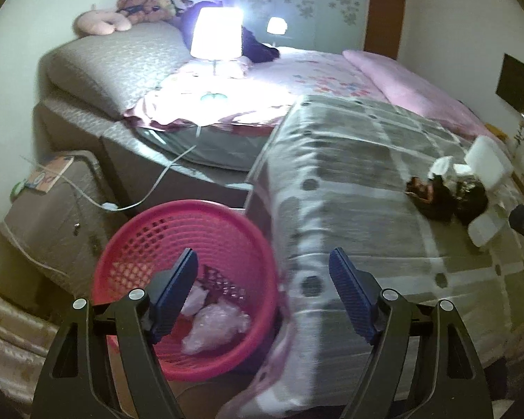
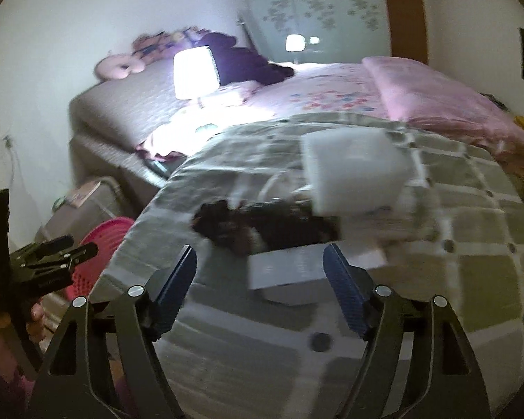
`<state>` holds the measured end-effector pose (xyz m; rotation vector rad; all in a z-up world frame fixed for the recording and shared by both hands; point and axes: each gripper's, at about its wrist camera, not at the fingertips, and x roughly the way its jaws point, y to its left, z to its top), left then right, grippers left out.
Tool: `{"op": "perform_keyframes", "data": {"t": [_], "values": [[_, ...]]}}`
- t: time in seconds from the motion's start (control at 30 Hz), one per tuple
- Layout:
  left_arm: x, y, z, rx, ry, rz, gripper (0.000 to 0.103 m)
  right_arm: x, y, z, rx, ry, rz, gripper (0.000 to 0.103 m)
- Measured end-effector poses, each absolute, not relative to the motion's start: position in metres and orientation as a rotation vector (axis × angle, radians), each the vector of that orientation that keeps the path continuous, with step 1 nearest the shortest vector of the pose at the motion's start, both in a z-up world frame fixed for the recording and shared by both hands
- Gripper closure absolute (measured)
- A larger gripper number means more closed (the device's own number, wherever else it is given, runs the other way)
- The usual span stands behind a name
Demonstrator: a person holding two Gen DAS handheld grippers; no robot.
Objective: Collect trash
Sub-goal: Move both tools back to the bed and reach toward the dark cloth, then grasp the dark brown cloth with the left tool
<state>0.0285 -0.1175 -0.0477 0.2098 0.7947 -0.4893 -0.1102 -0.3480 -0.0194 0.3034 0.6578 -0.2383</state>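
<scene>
Bed [image 1: 349, 160] w/ checked blanket fills most of the view; pink basket [image 1: 178, 230] sits on the floor just beside it, already w/ crumpled plastic [image 1: 215, 328] inside, so partly done. Trash pile [image 2: 297, 209] (dark wrappers, white boxes) is left on the blanket. Left gripper [image 1: 263, 279] hangs over the basket, jaws wide, nothing held; right gripper [image 2: 260, 276] near the pile, also wide, empty.

Motion blur smears the trash pile [image 2: 297, 209] on the bed; its dark items cannot be identified. Gripper fingers [image 1: 173, 300] hide part of the basket's [image 1: 136, 230] contents.
</scene>
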Motion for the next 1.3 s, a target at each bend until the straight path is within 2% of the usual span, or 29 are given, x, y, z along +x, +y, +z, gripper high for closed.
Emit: {"op": "perform_keyframes", "data": {"t": [0.4, 0.93, 1.07, 1.3], "values": [[0.017, -0.195, -0.037, 0.271, 0.755, -0.642, 0.029, -0.13, -0.372, -0.027, 0.344, 0.649, -0.297, 0.029], [0.031, -0.273, -0.053, 0.289, 0.818, -0.776, 0.03, -0.133, -0.384, -0.033, 0.38, 0.651, -0.306, 0.029], [0.036, -0.279, -0.061, 0.289, 0.861, -0.786, 0.06, -0.133, -0.386, -0.034, 0.384, 0.653, -0.308, 0.029], [0.032, -0.278, -0.06, 0.281, 0.834, -0.809, 0.075, -0.132, -0.387, -0.037, 0.393, 0.662, -0.301, 0.029]]}}
